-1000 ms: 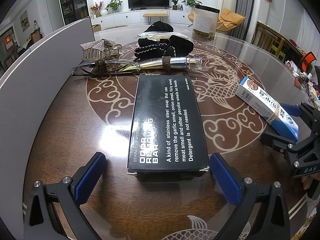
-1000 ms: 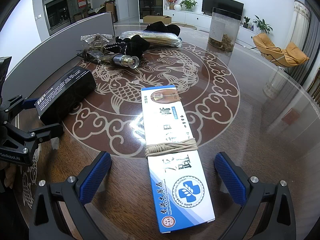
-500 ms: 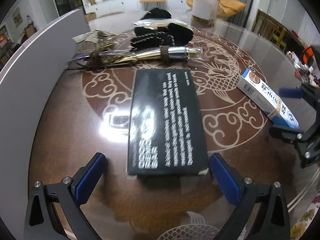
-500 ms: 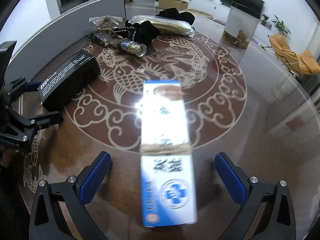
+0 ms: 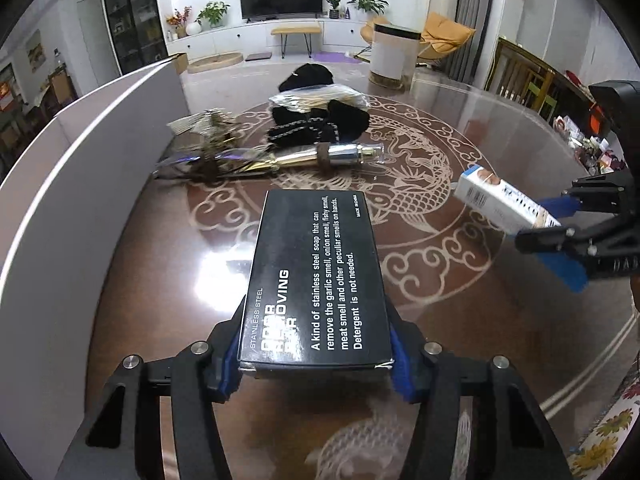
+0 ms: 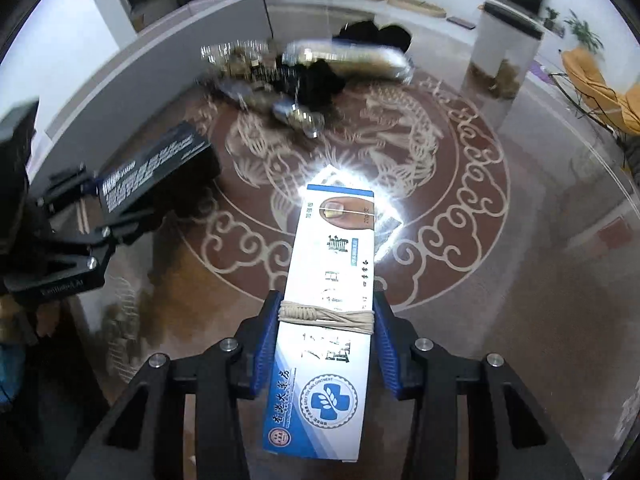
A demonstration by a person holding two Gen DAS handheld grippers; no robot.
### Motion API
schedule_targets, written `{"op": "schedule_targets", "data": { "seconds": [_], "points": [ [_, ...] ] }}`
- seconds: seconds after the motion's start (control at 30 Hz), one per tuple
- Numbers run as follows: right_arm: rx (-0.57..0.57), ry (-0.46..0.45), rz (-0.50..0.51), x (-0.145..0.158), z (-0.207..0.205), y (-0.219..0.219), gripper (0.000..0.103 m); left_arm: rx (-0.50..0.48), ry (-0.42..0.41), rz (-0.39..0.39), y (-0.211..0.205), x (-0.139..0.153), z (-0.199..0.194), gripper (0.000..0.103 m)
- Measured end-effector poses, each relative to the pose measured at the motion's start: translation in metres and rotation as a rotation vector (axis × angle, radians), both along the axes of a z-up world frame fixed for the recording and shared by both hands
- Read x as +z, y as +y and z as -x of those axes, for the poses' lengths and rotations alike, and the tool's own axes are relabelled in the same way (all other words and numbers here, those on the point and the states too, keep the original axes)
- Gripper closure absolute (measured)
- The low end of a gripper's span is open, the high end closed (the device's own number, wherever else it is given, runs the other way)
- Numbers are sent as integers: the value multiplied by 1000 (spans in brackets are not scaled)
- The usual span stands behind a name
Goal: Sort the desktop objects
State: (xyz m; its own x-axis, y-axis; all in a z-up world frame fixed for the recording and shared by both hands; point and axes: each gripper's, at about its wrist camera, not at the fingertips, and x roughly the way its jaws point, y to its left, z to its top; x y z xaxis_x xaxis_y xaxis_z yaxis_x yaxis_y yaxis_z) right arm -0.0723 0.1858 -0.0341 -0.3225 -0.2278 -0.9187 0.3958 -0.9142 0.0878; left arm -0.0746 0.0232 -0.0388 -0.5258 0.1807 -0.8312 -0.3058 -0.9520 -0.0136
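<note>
Two boxes are gripped, both held above the round surface (image 5: 460, 288): the left claw (image 5: 316, 354) has just closed on the black soap box (image 5: 316, 276), the right claw (image 6: 324, 342) on the ointment carton (image 6: 332, 292). Sorting looks barely begun; gold bottle (image 5: 320, 156), black cloth (image 5: 320, 124) and bagged sticks (image 5: 316, 98) lie unsorted.

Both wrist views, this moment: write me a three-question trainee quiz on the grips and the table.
1. True or false: the left gripper is clamped on the black box.
2. What does the right gripper hold? A) silver bottle B) blue and white box C) black cloth
3. What is tied around the blue and white box?

Key: 1 true. 2 B. 3 a tan cord, knotted; both grippers' jaws have just closed on their boxes.
</note>
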Motion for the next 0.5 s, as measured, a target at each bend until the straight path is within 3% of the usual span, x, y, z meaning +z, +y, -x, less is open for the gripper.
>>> {"op": "schedule_targets", "data": {
  "seconds": [0.13,0.3,0.5],
  "points": [
    [-29,19,34,15,-9,2,59,25,8,-36,-22,19,-15,45],
    [-9,97,108,59,-8,-19,59,70,72,-109,-68,74,-29,45],
    [118,178,216,116,22,-112,59,244,117,-159,-181,133,-23,45]
  ]
}}
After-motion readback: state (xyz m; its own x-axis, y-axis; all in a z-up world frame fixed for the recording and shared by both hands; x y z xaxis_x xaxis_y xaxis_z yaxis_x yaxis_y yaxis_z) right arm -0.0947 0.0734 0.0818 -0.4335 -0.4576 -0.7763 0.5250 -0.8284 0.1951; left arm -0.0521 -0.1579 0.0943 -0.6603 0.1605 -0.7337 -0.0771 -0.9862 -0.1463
